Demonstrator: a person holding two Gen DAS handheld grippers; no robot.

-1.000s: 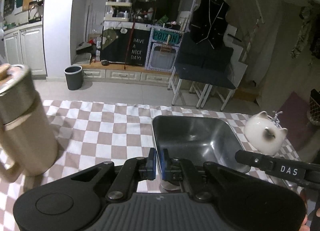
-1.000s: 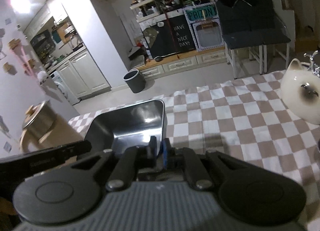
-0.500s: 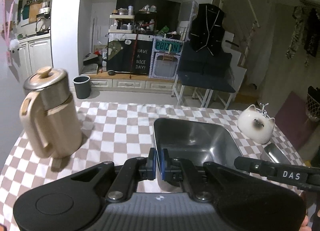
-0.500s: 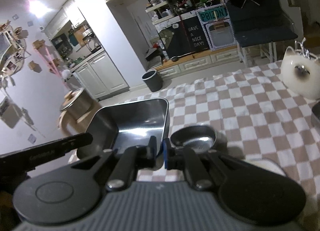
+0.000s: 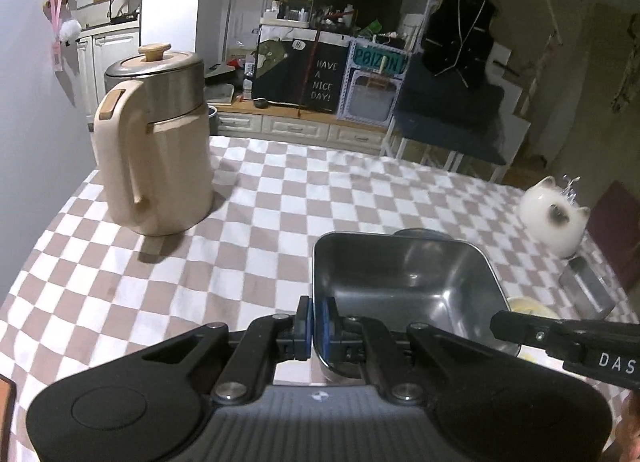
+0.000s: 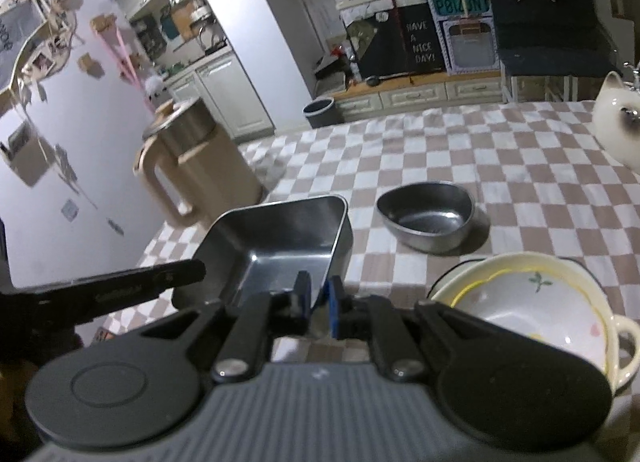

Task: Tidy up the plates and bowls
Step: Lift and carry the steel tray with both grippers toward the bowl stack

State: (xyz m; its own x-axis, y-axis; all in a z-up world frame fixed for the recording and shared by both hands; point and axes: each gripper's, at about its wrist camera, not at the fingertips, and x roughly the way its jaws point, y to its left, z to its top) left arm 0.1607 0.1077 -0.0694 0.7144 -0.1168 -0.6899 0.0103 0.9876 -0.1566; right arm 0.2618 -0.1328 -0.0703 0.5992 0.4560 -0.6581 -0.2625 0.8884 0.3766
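1. The square steel tray [image 5: 404,294], shiny and deep with rounded corners, sat above the checkered tablecloth [image 5: 248,230].
2. The left gripper [image 5: 314,328] pinched its near-left wall.
3. The right gripper [image 6: 318,302] clamped its near-right wall.

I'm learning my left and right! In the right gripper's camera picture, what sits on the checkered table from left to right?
Beige jug with steel lid → square steel tray → round steel bowl → white cat-shaped ceramic pot.

White cabinets [image 5: 105,58], dark shelving [image 5: 320,58], checkered tablecloth [image 5: 280,198], dim light.
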